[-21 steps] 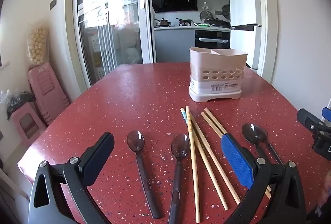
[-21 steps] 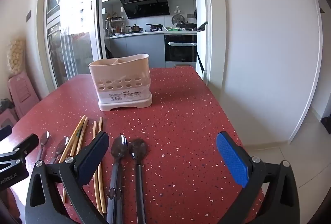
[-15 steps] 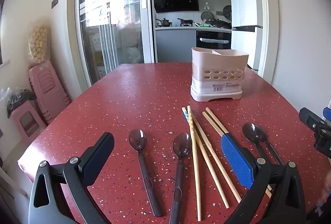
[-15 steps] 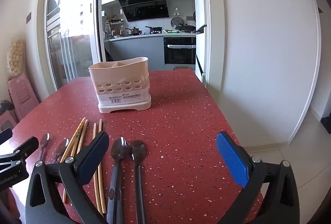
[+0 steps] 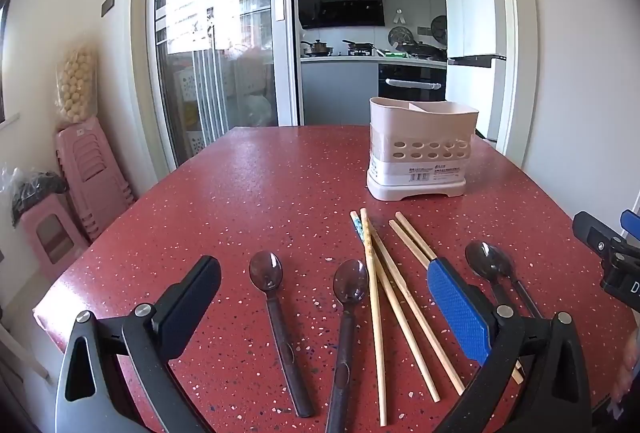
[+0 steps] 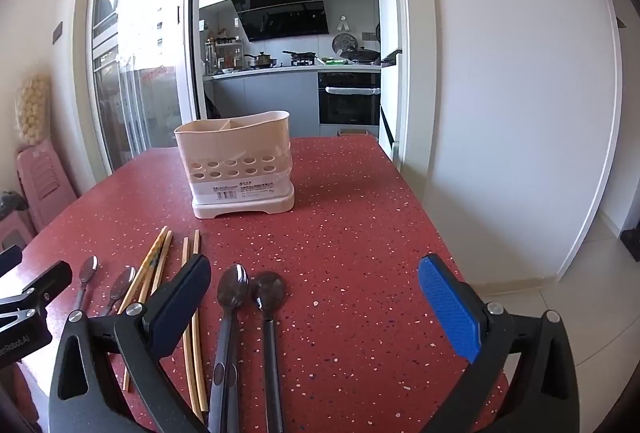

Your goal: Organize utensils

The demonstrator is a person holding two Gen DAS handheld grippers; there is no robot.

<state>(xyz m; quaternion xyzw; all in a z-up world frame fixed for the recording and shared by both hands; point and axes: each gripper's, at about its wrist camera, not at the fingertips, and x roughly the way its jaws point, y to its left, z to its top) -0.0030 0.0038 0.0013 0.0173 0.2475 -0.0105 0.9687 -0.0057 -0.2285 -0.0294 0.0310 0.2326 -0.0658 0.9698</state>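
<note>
A beige utensil holder [image 5: 420, 149] [image 6: 236, 161] with two compartments stands on the red speckled table [image 5: 260, 193]. Two dark spoons [image 5: 276, 309] lie left of several wooden chopsticks [image 5: 394, 301], with two more dark spoons [image 5: 496, 273] [image 6: 248, 321] to the right. The chopsticks also show in the right wrist view [image 6: 160, 265]. My left gripper [image 5: 324, 297] is open above the left spoons and chopsticks. My right gripper [image 6: 316, 297] is open above the right spoons, holding nothing.
Pink stools [image 5: 80, 173] stand left of the table by a glass sliding door [image 5: 216, 53]. A white wall [image 6: 520, 93] is at the right, past the table's right edge [image 6: 432, 225]. A kitchen lies behind.
Both grippers have risen or tilted slightly; the holder and utensils sit a little lower in view. Nothing was grasped.
</note>
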